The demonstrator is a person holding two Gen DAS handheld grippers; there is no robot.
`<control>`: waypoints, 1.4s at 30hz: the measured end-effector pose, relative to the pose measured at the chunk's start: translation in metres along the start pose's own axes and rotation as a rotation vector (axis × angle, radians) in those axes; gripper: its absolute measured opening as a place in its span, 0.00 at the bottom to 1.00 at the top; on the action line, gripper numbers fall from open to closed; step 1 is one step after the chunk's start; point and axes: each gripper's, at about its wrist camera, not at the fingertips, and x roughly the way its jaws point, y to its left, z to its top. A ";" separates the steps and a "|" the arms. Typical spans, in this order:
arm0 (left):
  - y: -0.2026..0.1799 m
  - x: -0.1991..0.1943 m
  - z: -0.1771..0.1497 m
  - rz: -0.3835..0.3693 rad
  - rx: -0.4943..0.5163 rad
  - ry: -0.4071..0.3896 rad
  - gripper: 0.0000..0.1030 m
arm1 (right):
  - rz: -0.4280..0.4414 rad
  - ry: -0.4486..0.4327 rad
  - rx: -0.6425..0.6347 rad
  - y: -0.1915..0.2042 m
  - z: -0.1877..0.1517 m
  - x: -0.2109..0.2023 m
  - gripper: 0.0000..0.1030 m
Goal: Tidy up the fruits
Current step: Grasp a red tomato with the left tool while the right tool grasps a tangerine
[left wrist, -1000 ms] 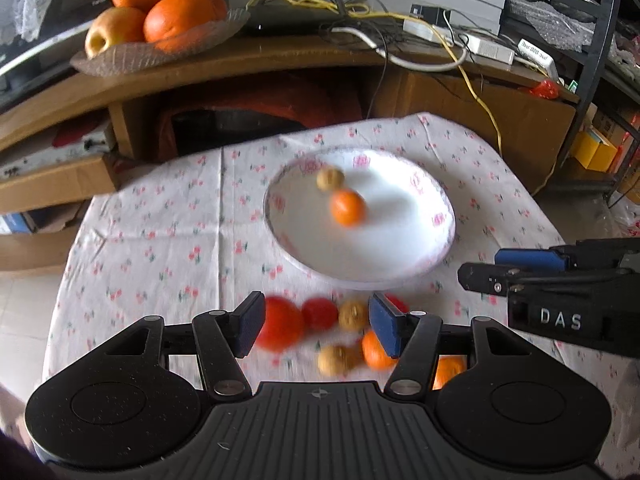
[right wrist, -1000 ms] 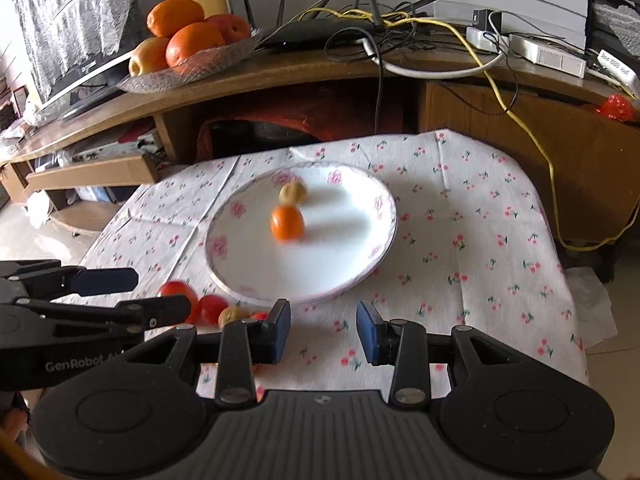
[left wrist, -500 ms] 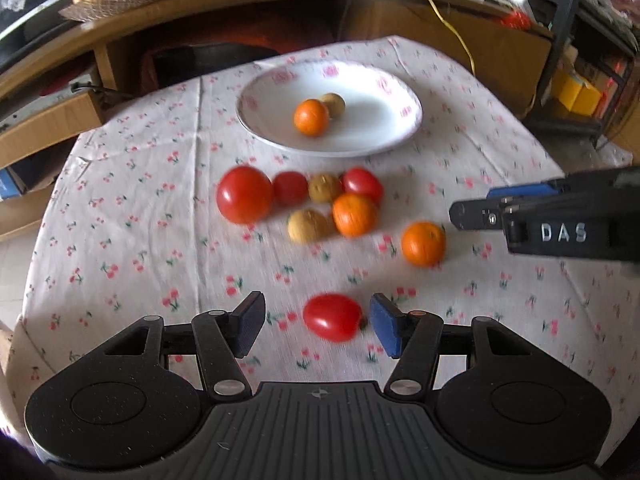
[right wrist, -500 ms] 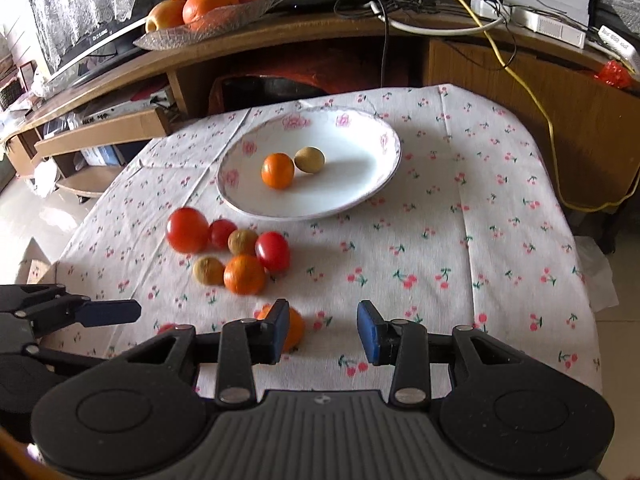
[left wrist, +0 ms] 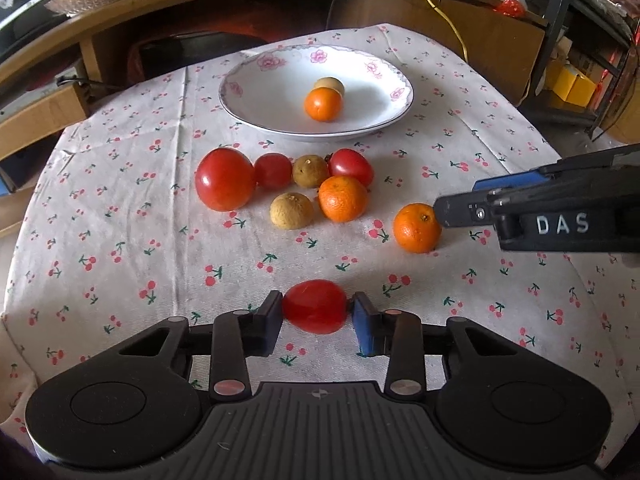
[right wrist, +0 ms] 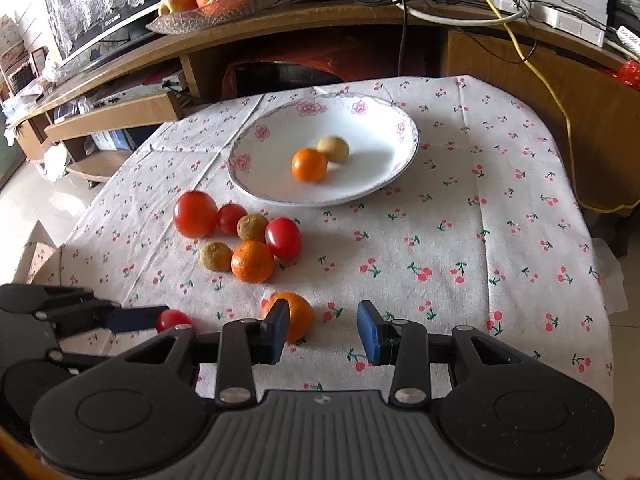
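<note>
Bracketing a tomato (left wrist: 315,311) on the tabletop (left wrist: 120,240), the left tool (left wrist: 316,318) touched both its sides (grip unconfirmed). The right tool (right wrist: 323,330) stood open beside an orange (right wrist: 298,316), near the plate (right wrist: 256,160).

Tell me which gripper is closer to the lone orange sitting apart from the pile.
Right. The right gripper has one finger against the lone orange; the left gripper sits nearer the table edge, around a red tomato.
</note>
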 end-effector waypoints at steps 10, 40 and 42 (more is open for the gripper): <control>0.018 -0.008 -0.001 -0.010 -0.028 -0.010 0.44 | 0.046 0.013 -0.086 0.016 -0.002 0.013 0.45; 0.026 -0.010 -0.020 0.031 -0.011 0.013 0.66 | 0.031 0.050 -0.153 0.031 -0.002 0.032 0.46; 0.026 -0.012 -0.022 0.033 -0.013 0.012 0.66 | 0.028 0.048 -0.156 0.032 -0.002 0.031 0.46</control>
